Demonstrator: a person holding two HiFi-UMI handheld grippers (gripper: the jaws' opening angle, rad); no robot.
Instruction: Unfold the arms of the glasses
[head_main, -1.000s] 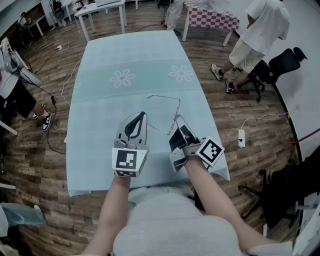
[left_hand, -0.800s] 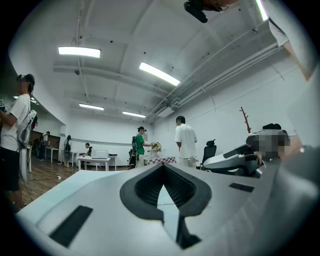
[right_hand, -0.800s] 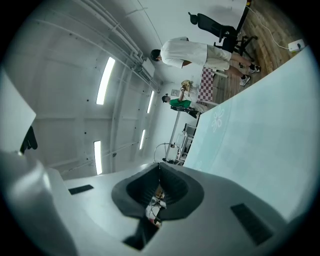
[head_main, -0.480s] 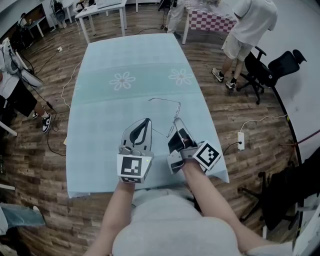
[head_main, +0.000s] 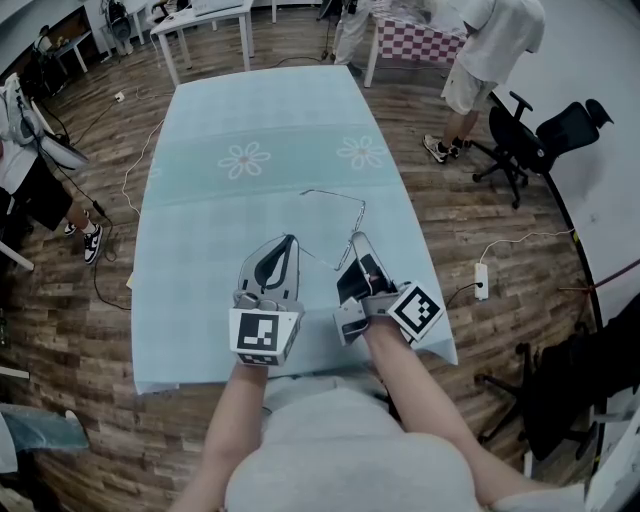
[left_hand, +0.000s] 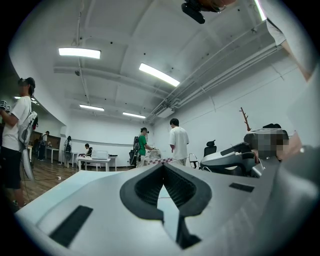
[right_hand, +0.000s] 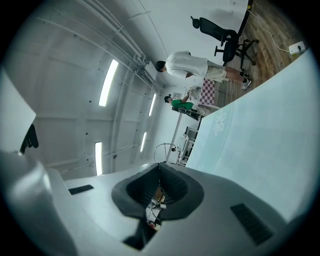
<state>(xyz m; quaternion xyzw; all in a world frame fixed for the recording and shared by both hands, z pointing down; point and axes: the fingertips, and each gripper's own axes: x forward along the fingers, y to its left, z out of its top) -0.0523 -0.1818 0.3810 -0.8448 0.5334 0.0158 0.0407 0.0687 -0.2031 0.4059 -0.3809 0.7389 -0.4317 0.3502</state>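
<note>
Thin wire-framed glasses (head_main: 345, 198) hang just above the pale blue tablecloth (head_main: 250, 120) in the head view. My right gripper (head_main: 354, 238) is shut on their near end. In the right gripper view the wire frame (right_hand: 161, 146) curves up beyond the closed jaws of the right gripper (right_hand: 159, 165), with part of it pinched between the pads. My left gripper (head_main: 290, 240) hovers just left of the glasses, shut, and a thin glasses arm runs close by its tip. The left gripper view shows the left gripper (left_hand: 163, 165) with its jaws together and nothing visible between them.
The cloth-covered table has daisy prints (head_main: 245, 157) across its middle. A person (head_main: 485, 50) and an office chair (head_main: 530, 110) are off to the right. A power strip (head_main: 482, 275) lies on the wood floor. White tables (head_main: 200, 20) stand behind.
My left gripper has drifted slightly nearer to me. The right gripper and the glasses stay where they were. The person at the far right has stepped further back.
</note>
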